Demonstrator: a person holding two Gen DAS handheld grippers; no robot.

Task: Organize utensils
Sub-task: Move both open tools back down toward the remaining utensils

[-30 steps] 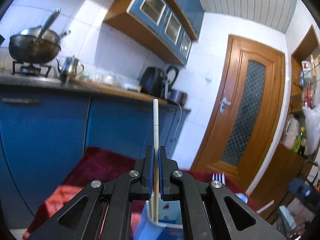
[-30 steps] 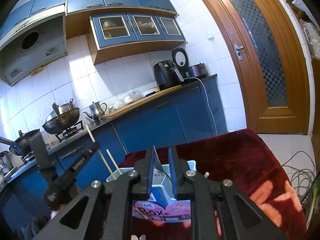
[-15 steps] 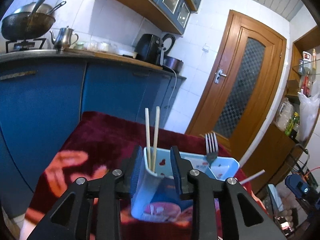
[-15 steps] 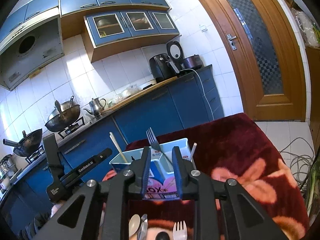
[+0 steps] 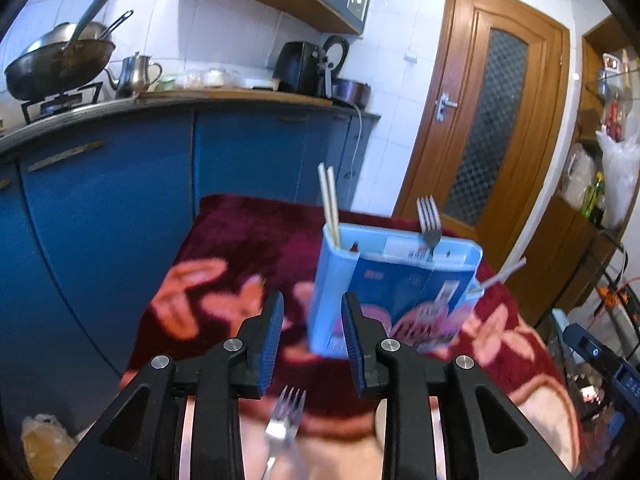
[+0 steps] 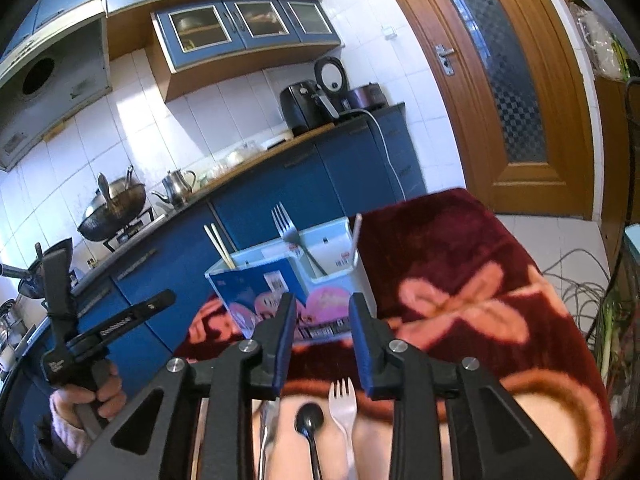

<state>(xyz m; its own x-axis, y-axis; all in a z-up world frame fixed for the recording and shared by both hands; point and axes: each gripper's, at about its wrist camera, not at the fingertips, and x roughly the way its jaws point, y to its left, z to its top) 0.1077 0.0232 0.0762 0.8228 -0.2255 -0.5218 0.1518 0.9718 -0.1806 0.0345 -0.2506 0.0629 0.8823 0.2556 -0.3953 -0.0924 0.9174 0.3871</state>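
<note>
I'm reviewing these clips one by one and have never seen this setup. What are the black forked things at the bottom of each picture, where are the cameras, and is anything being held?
No robot arm here: a person holds a two-finger claw in each hand, and each carries a wide-angle camera looking forward along its fingers. One picture looks over the left claw, the other over the right claw; the right view also shows the hand gripping the left tool. On the red flowered blanket stands a blue divided box holding chopsticks and a fork. Nearer lie a white fork, a dark spoon and another fork. Both claws are empty; the right one's jaws are opening.
</note>
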